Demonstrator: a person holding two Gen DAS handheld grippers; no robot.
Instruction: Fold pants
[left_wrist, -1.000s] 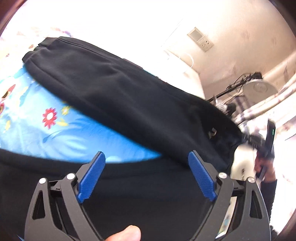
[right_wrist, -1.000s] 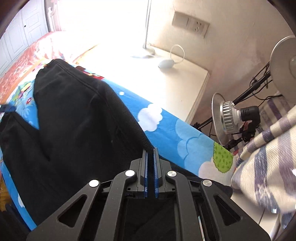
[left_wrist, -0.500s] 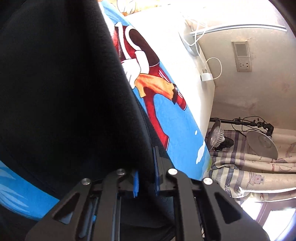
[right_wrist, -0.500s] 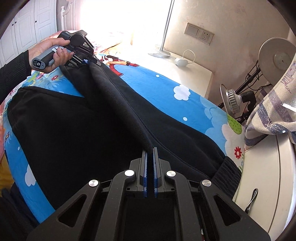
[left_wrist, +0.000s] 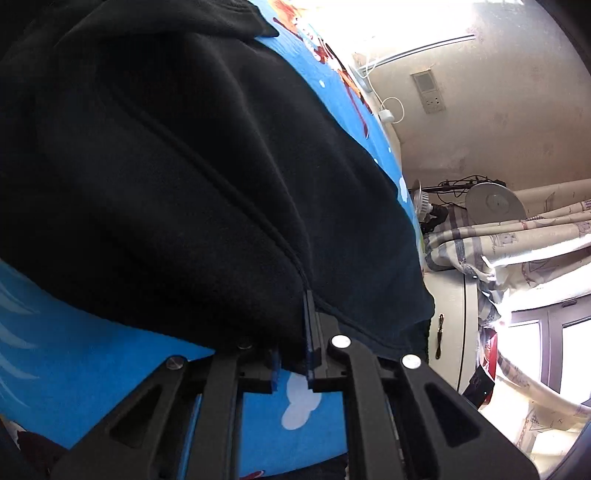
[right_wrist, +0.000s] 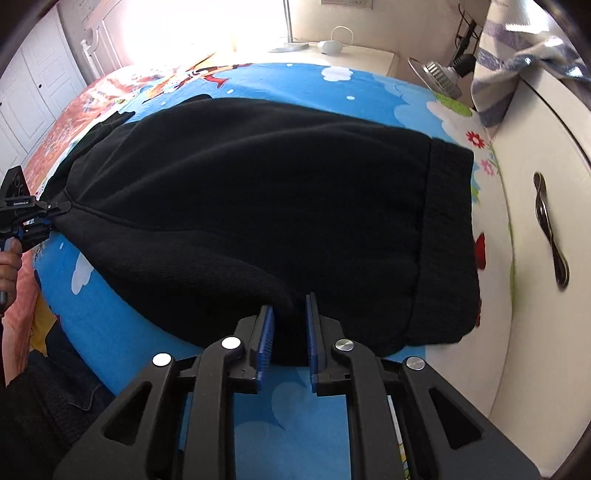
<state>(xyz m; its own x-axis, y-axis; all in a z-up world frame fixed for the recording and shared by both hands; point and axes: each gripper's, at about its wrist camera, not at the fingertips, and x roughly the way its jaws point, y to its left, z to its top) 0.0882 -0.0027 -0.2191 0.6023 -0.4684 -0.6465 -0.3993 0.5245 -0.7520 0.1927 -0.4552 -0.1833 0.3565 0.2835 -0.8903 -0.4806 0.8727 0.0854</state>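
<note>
Blue cartoon-print bedsheet on a bed carries the black pants, folded over. Left hand-held gripper is clamped on their edge; right hand-held gripper, jaws just opening slightly, has cloth between its pads.

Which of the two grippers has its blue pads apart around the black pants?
The right gripper: its jaws have just been opening, with the pants fold loose between them. The left gripper is shut on the fabric.
</note>
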